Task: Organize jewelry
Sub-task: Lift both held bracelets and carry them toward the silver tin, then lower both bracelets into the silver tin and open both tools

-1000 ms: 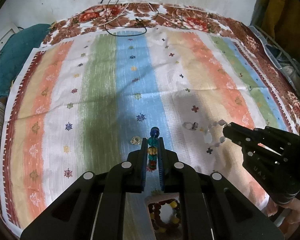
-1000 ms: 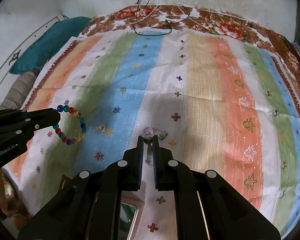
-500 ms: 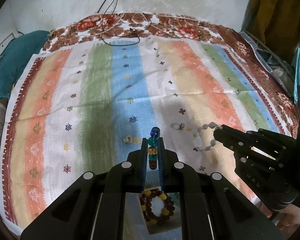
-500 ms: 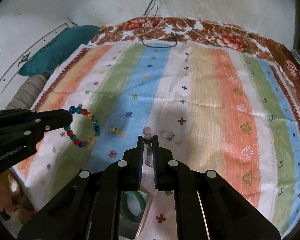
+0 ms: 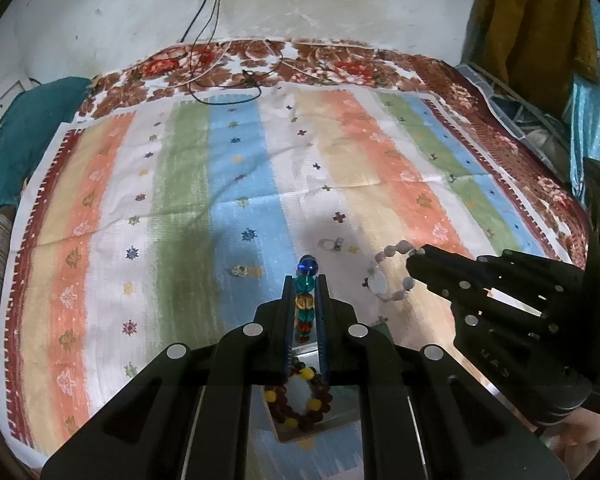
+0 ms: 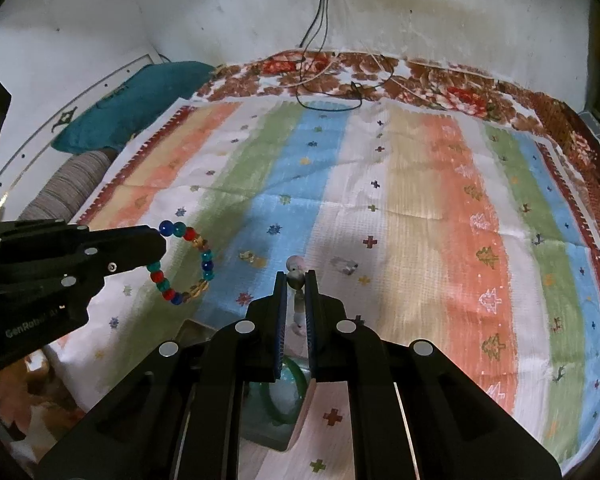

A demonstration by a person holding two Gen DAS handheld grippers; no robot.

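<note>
1. Our left hand-held gripper (image 5: 305, 288) is clamped on a bracelet of coloured beads (image 6: 184, 262), which hangs from its tips above the bed's striped cloth (image 5: 180, 200).
2. Our right hand-held gripper (image 6: 296, 280) is closed on a pale bracelet (image 5: 384, 280), held just right of the left one.
3. Below the left jaws a brown-and-yellow bracelet (image 5: 300, 398) lies in a tray (image 5: 340, 416); below the right, a green bangle (image 6: 286, 394).
4. Just ahead of both, two small trinkets (image 5: 240, 270) (image 5: 332, 244) rest on the cloth.

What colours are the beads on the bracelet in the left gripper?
Blue, teal, red and amber beads on the bracelet, clearest in the right wrist view.
</note>
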